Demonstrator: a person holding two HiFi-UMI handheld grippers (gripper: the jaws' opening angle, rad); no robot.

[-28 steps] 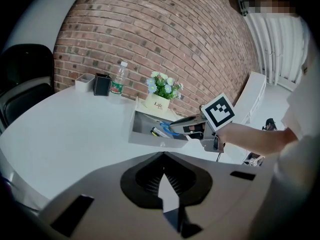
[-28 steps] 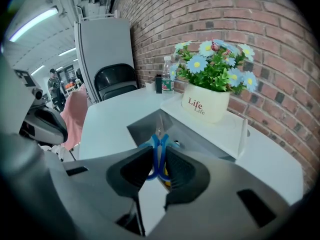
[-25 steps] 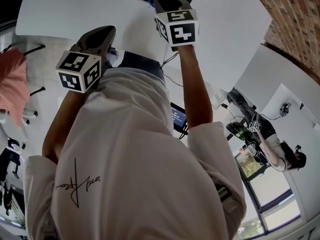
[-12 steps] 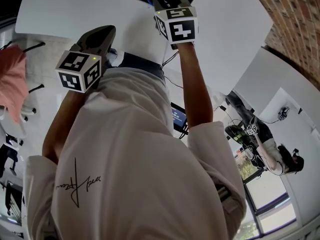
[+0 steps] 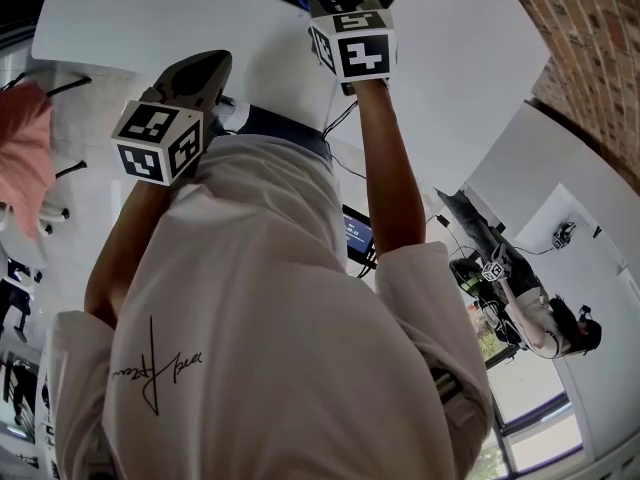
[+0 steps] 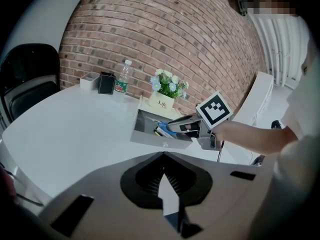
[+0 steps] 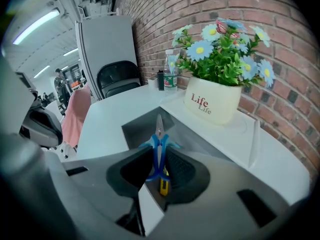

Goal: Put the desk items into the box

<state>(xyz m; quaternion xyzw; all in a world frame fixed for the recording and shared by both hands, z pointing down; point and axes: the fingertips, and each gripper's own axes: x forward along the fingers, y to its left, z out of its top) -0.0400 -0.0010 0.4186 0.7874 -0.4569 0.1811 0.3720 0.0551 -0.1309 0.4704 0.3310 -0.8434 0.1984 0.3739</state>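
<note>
Right gripper state: my right gripper is clenched on the blue-handled scissors, with the handles pinched between the jaws.
Scissors axis: the long axis runs along the gripper's own line. The closed blades point forward, up the frame from centre.
Scissors to box: the grey box lies directly ahead of and below the blade tip, at the centre of the right gripper view. I judge the scissors to be held over the open mouth, not resting inside.
Box contents: a yellow item shows through the gap beneath the handles. I cannot tell what it is.
Left gripper state: my left gripper is closed, jaws together, with nothing between them.
Left gripper to box: in the left gripper view the box sits at centre frame, well apart from the jaws across bare bench. The right gripper reaches into the box from the right of that frame.
Nearer gripper: the right one, already over the box. The left one takes no part.
Surroundings: a flower pot stands just beside the box, at the upper right of the right gripper view. A water bottle stands farther off, at upper centre.
Coming move (judgement): the box is straight below the blades, so loosening the jaws should drop the scissors in.
Risk (judgement): the blade tip points toward the box's far wall, so the scissors may lodge against it instead of lying flat.
</note>
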